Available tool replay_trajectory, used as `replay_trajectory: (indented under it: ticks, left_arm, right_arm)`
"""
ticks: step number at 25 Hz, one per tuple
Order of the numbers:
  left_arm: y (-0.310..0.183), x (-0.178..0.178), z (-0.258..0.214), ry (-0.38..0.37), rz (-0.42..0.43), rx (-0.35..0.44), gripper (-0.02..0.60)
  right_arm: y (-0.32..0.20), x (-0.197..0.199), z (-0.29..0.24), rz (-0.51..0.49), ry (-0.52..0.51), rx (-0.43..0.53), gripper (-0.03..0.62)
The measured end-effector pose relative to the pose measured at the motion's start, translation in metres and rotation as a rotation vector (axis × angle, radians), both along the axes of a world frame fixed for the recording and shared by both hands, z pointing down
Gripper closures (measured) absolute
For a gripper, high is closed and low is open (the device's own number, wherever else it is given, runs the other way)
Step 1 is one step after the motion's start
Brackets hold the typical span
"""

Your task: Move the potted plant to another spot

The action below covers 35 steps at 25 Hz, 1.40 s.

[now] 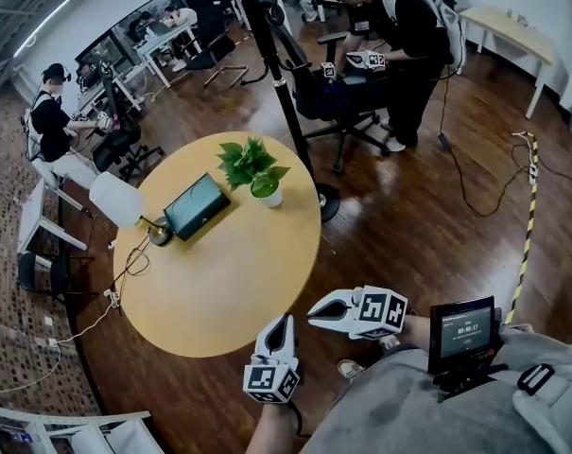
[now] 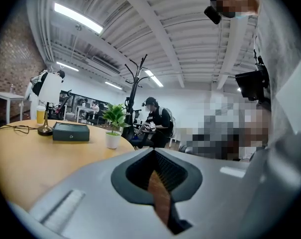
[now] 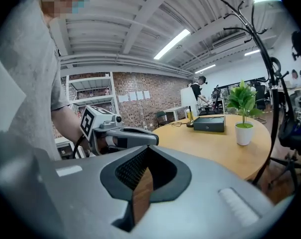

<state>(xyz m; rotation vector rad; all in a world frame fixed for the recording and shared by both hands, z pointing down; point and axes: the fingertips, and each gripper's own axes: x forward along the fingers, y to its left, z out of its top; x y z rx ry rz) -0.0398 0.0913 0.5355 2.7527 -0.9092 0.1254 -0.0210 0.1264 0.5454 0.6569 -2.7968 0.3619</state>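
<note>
Potted plant point(image 1: 257, 173) is standing on the round table point(image 1: 219, 291), well ahead of both grippers and across the tabletop from them. Left gripper point(image 1: 284, 322) and right gripper point(image 1: 316, 312) are hovering by the near table edge, jaws clenched on nothing. By this reading nothing is done yet: approach, grasp and relocation are all remaining.

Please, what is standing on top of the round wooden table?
On the table stand a potted plant, a dark box and a lamp with a white shade; a cable trails off the edge. The lid is shut, so what is inside the dark box cannot be seen.
</note>
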Motion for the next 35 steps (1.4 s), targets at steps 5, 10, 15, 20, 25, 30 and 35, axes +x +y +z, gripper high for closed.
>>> replay_trajectory:
  ticks: [5, 10, 15, 20, 25, 30, 35]
  left_arm:
    - [0.014, 0.017, -0.005, -0.01, -0.022, -0.008, 0.58]
    - [0.023, 0.021, -0.005, -0.012, -0.052, -0.019, 0.58]
    - [0.027, 0.023, -0.001, -0.016, -0.062, -0.023, 0.58]
    - [0.03, 0.028, -0.001, -0.015, -0.064, -0.028, 0.58]
    - [0.031, 0.028, -0.003, -0.017, -0.063, -0.026, 0.58]
    - [0.03, 0.029, -0.004, -0.019, -0.067, -0.023, 0.58]
    - [0.031, 0.032, -0.005, -0.023, -0.071, -0.025, 0.58]
  right_arm:
    - [0.011, 0.012, 0.0, -0.04, -0.013, -0.015, 0.592]
    - [0.023, 0.014, -0.002, -0.081, -0.022, -0.022, 0.592]
    - [0.03, 0.016, 0.002, -0.098, -0.015, -0.035, 0.594]
    - [0.033, 0.019, 0.005, -0.098, -0.005, -0.04, 0.594]
    - [0.035, 0.019, 0.003, -0.099, 0.002, -0.038, 0.594]
    - [0.034, 0.02, 0.003, -0.106, 0.002, -0.033, 0.594]
    - [0.033, 0.024, 0.001, -0.108, 0.003, -0.034, 0.594]
